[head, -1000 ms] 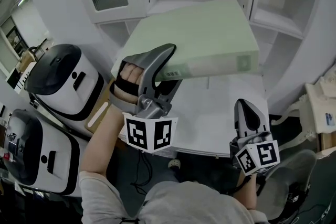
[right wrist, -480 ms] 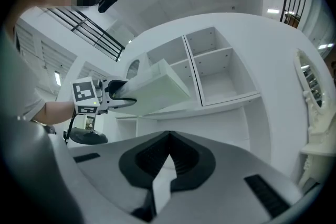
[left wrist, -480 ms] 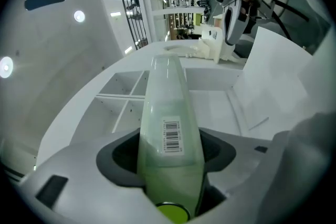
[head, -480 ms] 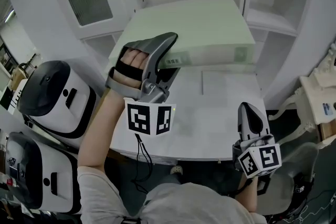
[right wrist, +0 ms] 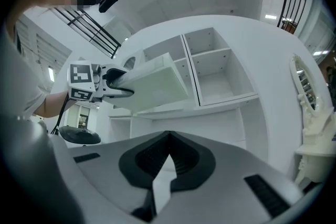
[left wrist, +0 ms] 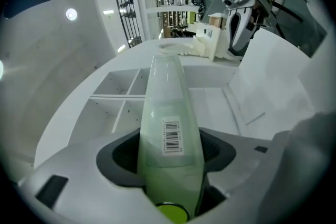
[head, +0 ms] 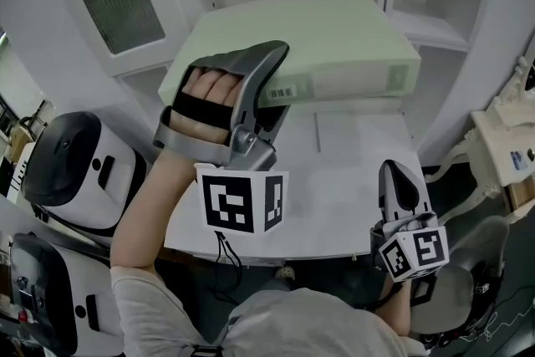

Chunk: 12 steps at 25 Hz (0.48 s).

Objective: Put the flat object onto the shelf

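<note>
I see the left gripper point(head: 276, 88) jaws clamped on the near edge of the pale green flat box point(head: 318, 38); right gripper point(head: 393, 175) closed, empty.

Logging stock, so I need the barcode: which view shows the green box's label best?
The left gripper view: the barcode label faces it, close. The head view shows it small; the right gripper view shows only the green box.

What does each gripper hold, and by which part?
The left gripper clamps the flat green box by its near edge, at the barcode label; the right gripper holds nothing.
</note>
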Available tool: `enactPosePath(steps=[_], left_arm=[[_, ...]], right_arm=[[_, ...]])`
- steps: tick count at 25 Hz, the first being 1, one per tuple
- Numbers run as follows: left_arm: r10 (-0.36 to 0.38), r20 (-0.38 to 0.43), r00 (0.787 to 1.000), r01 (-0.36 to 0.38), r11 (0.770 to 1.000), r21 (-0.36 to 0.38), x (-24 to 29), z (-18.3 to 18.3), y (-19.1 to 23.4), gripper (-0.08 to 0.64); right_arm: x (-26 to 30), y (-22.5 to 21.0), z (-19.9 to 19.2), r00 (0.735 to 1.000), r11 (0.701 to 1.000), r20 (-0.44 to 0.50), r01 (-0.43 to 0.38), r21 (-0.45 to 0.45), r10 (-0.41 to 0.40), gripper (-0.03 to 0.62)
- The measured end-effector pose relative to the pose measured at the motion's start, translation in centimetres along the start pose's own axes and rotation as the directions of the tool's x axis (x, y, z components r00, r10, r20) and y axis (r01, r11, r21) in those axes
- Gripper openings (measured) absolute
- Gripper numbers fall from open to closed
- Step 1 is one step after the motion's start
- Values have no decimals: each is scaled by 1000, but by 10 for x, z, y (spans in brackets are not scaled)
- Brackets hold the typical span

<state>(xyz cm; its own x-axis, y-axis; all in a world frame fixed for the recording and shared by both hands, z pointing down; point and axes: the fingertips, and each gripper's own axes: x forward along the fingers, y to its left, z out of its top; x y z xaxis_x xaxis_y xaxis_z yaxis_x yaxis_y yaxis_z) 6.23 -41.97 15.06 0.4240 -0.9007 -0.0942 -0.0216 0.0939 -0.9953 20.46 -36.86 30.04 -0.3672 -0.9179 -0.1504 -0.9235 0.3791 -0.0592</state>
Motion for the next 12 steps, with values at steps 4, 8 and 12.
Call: enactPosePath(steps=[4,8,12], left_arm=[[3,6,1000,-4,999,46,7,3,-2,285],[-21,-3,1000,21,1000,-1,28,-8,-6,285],[-49,-30,998,49,999,5,47,-22,-19,285]], right_arm=[[0,-2,0,1000,1000,2,14,1,-14,6],[-2,-7,1,999,999,6,32,-3,-32,6],[-7,-15,1,998,998,4,59,-3,-59,6]])
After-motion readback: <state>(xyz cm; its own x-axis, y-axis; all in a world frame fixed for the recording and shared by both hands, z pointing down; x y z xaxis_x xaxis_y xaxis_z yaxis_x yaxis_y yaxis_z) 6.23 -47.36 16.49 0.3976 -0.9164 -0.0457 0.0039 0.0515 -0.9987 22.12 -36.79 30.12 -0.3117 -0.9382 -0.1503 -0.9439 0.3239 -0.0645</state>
